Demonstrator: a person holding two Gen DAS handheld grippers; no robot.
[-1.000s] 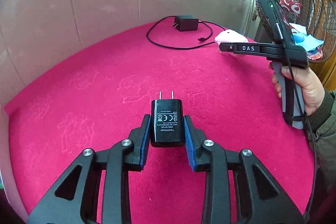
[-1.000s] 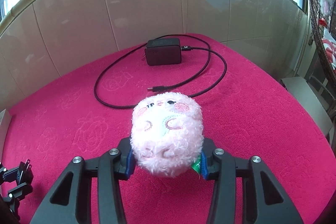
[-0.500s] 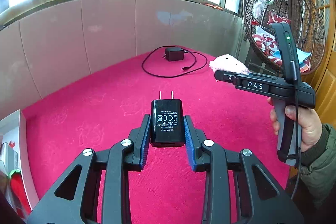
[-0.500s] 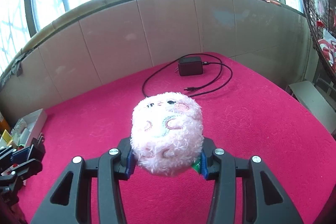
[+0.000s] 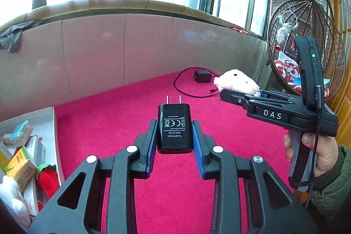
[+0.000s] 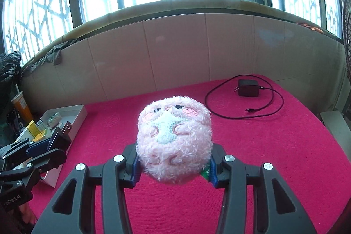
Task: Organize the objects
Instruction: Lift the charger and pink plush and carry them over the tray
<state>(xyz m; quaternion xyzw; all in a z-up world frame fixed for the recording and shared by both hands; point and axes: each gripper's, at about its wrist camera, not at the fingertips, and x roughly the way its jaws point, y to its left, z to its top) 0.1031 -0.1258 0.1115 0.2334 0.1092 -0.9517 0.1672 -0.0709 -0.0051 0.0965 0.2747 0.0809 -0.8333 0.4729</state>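
charger (image 5: 174,127) and plush (image 6: 174,142) now higher, white box (image 5: 53,137) newly visible

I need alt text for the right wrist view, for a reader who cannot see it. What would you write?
The right claw grips a fluffy pink plush toy above a red tablecloth. Behind it lies a black power adapter with a looped cable; at far left, the left claw holds a black plug charger near a white box of small items.
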